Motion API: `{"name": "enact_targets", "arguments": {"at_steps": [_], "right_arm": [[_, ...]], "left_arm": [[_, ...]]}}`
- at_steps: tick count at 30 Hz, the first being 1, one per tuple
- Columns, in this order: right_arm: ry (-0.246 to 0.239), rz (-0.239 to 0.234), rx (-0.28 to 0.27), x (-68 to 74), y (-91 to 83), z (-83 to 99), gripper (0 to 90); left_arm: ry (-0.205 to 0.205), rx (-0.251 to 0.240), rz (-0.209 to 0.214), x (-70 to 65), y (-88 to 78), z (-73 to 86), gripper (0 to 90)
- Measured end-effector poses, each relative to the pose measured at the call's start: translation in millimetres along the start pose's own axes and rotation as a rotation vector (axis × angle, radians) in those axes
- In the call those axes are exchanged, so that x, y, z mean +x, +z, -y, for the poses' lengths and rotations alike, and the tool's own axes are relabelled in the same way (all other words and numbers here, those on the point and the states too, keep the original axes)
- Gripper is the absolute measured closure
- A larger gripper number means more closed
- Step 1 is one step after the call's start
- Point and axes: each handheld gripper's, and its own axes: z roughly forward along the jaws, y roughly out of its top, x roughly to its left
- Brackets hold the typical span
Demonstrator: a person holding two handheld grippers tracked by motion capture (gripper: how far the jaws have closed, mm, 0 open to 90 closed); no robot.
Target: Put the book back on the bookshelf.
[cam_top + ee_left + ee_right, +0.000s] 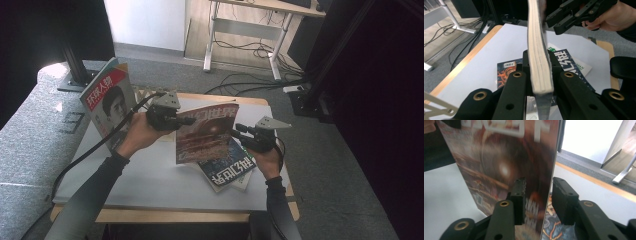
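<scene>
At about nine o'clock on the white-topped wooden table [150, 185], a red-and-white magazine with a portrait cover [108, 102] stands upright and tilted, apart from the work. Just to its right the left gripper [186, 120] comes in level from the person's left hand [140, 134], wrist cocked up and the black-sleeved forearm rising from the table's seven o'clock corner. Its jaws are clamped tight on the edge of a thick reddish-brown glossy magazine [206, 132], held upright above the table's centre; in the left gripper view the page block [539, 62] runs straight up between the pads.

Beneath it, around five o'clock, lie two flat magazines, the upper a blue-covered one with white lettering [227, 172].

At the lifted magazine's three o'clock edge the right gripper [236, 131] points level toward the left one, its hand [267, 159] below and the forearm coming up from the near edge. Its jaws straddle the cover edge, but a gap shows beside the right pad [560, 200], so I judge them not gripping.

As I judge it, the step is a hand-over or steadying of the raised magazine. To do it well, the left grip should hold firm until the right jaws press squarely on the edge, deep enough that the floppy pages do not fan or slip.
</scene>
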Motion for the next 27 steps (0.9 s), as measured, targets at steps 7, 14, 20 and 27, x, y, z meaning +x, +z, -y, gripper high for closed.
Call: {"name": "enact_targets", "arguments": {"at_steps": [7, 14, 20, 27], "right_arm": [[0.031, 0.043, 0.066, -7.9, 2.2, 23.0, 47.6], [0.065, 0.136, 0.158, -16.9, 7.4, 50.2, 31.1], [0.098, 0.181, 0.234, -23.1, 14.1, 74.4, 16.0], [0.153, 0.237, 0.301, -27.8, 22.1, 104.0, 0.0]], "left_arm": [[0.007, 0.028, -0.013, 1.7, -2.9, 0.1, 81.3], [0.018, 0.047, -0.015, 0.8, -5.0, -0.1, 81.3], [0.019, 0.070, -0.035, 1.5, -6.5, -0.2, 80.4], [0.013, 0.095, -0.036, 3.1, -8.1, -0.5, 80.2]]}}
